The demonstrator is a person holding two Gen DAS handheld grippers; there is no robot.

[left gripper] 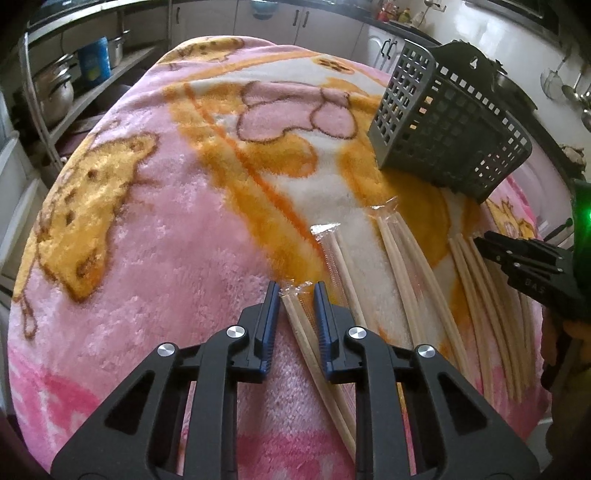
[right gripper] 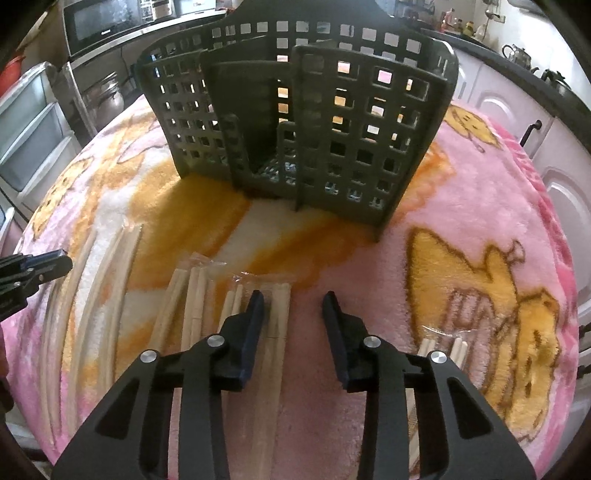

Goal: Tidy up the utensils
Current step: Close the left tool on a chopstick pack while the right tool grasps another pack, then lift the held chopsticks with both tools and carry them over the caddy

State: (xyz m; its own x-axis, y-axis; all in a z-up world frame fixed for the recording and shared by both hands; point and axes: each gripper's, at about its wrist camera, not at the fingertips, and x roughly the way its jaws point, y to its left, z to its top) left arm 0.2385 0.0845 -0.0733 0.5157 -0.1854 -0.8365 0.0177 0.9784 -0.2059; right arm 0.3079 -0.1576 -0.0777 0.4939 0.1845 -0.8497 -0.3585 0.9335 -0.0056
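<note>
Several pairs of pale wooden chopsticks in clear wrappers lie in a row on a pink and orange blanket (left gripper: 147, 221). My left gripper (left gripper: 295, 288) straddles the tip of the leftmost wrapped pair (left gripper: 295, 317); its blue pads stand close on either side with thin gaps, open. My right gripper (right gripper: 292, 295) is open over pink blanket, with a wrapped pair (right gripper: 277, 317) just inside its left finger. Another pair (right gripper: 443, 349) lies under its right side. A grey slotted utensil basket (right gripper: 332, 129) stands upright behind the chopsticks. The right gripper's tip (left gripper: 484, 243) also shows over the rightmost pairs.
More wrapped chopsticks (left gripper: 402, 258) lie between the two grippers. The blanket covers a round table. Kitchen cabinets (left gripper: 306, 18), a shelf with metal pots (left gripper: 55, 92) and a microwave (right gripper: 103, 22) ring the table. The left gripper's tip (right gripper: 61, 265) shows at the left edge.
</note>
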